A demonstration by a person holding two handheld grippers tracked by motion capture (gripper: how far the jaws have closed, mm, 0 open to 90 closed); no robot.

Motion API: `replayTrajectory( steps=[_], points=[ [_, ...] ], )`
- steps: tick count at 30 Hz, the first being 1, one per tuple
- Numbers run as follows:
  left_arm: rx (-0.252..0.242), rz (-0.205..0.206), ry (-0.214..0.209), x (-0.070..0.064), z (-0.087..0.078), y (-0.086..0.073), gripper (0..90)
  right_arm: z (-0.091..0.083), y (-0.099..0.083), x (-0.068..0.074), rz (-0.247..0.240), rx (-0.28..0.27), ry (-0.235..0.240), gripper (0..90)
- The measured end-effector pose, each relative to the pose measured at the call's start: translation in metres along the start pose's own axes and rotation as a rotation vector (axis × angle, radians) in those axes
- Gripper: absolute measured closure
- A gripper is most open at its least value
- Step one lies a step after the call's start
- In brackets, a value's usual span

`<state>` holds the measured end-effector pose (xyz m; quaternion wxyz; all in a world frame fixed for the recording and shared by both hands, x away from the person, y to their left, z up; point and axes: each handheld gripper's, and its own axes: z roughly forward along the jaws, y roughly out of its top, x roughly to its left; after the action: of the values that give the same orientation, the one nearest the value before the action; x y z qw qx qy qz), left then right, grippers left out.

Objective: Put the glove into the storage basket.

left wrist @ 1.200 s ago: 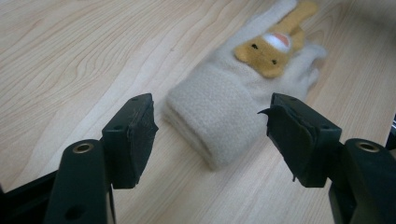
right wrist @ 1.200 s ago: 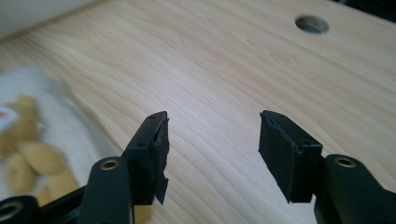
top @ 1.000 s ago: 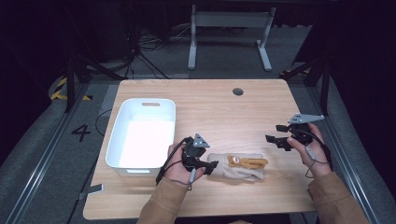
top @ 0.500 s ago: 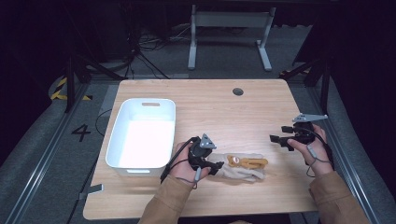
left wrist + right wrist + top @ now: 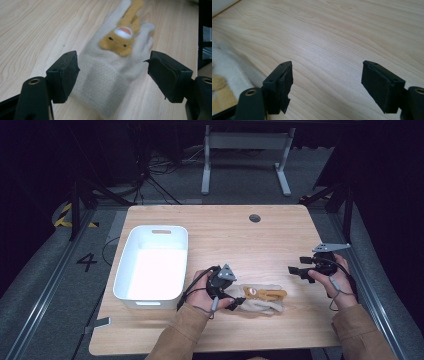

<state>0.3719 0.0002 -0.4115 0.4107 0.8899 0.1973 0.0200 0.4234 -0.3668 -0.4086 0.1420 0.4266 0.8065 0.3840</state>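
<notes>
Straddling the cuff of the cream glove [image 5: 107, 80], your left gripper [image 5: 112, 72] has its jaws spread wide, one on each side of the fabric and neither visibly pressing it; the glove lies flat on the wooden table [image 5: 240, 235] with its orange animal patch [image 5: 120, 40] facing up and its fingers pointing toward 12 o'clock in that gripper's view. From above, the glove [image 5: 262, 300] sits at about 3 o'clock from the white bin [image 5: 150, 270], near the table's front edge. Your right gripper [image 5: 297, 270] hovers well apart at the glove's 2 o'clock, jaws also wide apart over bare wood.
</notes>
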Motion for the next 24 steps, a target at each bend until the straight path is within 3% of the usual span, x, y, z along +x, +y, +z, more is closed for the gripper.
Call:
replayTrajectory(
  steps=[6, 8, 14, 20, 24],
  points=[
    [-0.045, 0.026, -0.001, 0.005, 0.011, -0.006, 27.4, -0.002, -0.002, 0.001, -0.004, -0.01, 0.014, 26.1],
    [-0.034, 0.041, -0.003, 0.007, 0.015, -0.007, 26.3, -0.003, -0.002, 0.0, -0.002, -0.011, 0.017, 26.0],
    [-0.019, 0.036, -0.013, 0.009, 0.024, -0.008, 26.3, -0.003, -0.004, 0.001, -0.003, -0.014, 0.041, 24.4],
    [0.03, 0.083, 0.0, 0.009, 0.036, -0.007, 24.3, -0.002, -0.005, 0.001, -0.003, -0.011, 0.057, 24.3],
    [0.038, 0.084, -0.007, 0.008, 0.041, -0.007, 23.0, -0.001, -0.005, 0.001, -0.001, -0.009, 0.068, 24.3]
  ],
)
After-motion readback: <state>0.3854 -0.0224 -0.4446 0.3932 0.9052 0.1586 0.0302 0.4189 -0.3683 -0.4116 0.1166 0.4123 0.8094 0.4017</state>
